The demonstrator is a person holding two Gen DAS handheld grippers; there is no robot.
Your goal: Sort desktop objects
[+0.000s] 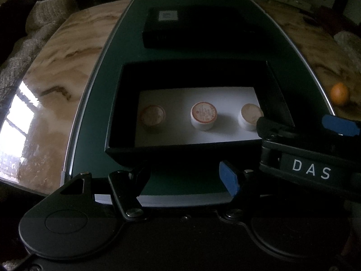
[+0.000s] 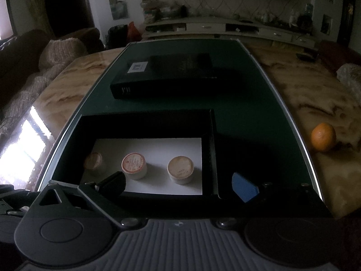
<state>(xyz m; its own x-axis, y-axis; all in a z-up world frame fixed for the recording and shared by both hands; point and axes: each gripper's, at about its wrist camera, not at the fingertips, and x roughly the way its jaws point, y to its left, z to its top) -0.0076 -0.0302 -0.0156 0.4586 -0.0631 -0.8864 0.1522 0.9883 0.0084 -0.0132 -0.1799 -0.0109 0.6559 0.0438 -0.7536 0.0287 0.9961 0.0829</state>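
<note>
- A sofa point(image 2: 20, 52) with a knitted throw is sitting at the far left, beside the counter.
- The counter point(image 2: 74, 83) is showing a glossy, marbled brown top, and window light is glaring off its left edge.
- A dark green mat point(image 2: 243, 103) with a pale border is lying along the middle of the counter.
- The left tongs point(image 1: 185, 183) are hovering over the near edge of the mat, jaws apart with nothing between them.
- An open black box point(image 2: 144, 122) with a white floor is resting on the near part of the mat.
- Three small round tubs are standing in a row inside the box, apart from one another: a left tub point(image 2: 94, 161) by the left wall, a middle tub point(image 2: 134, 166) with a red-ringed lid, and a right tub point(image 2: 180, 169) with a plain tan lid near the right wall.
- A closed black case point(image 2: 171, 72) with a white label is lying farther back on the mat, well apart from the box.
- The right tongs point(image 2: 180, 185) are hanging over the box's near right corner, jaws wide, gripping nothing.
- An orange point(image 2: 323, 137) is sitting on the bare counter, just right of the mat.
- A low white cabinet point(image 2: 225, 28) is running along the patterned back wall.
</note>
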